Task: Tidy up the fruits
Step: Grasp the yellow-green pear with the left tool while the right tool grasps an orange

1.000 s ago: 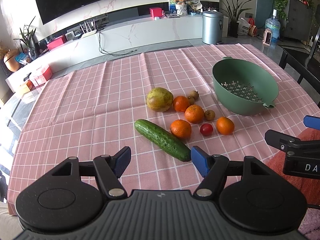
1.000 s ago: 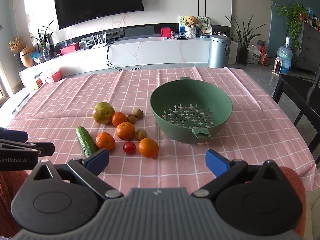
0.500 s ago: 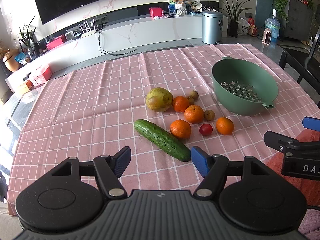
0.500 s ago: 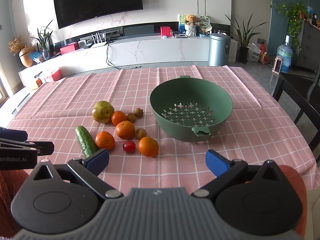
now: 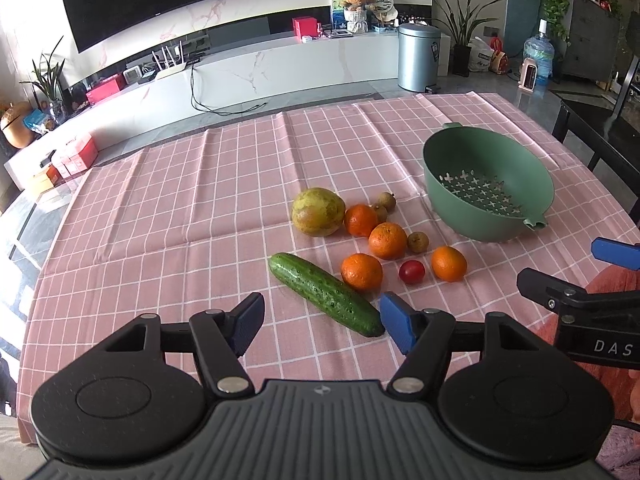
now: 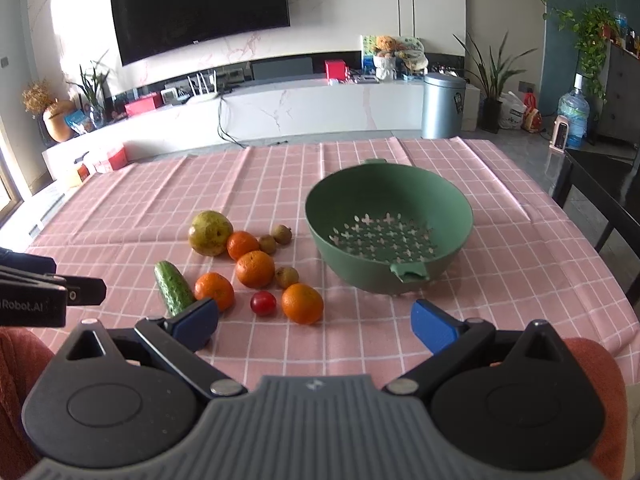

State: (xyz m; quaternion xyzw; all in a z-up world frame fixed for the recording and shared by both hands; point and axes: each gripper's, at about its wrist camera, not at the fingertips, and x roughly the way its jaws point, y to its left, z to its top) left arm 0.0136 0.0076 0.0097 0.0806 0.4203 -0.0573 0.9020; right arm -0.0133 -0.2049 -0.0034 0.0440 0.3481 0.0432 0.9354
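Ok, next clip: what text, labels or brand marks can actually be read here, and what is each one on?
"DAS", cut off by the frame edge: on the right tool body, seen from the left wrist.
"Robot.AI", start cut off: on the left tool body, seen from the right wrist.
Sticker on the bin: too small to read.
Nothing else is legible.
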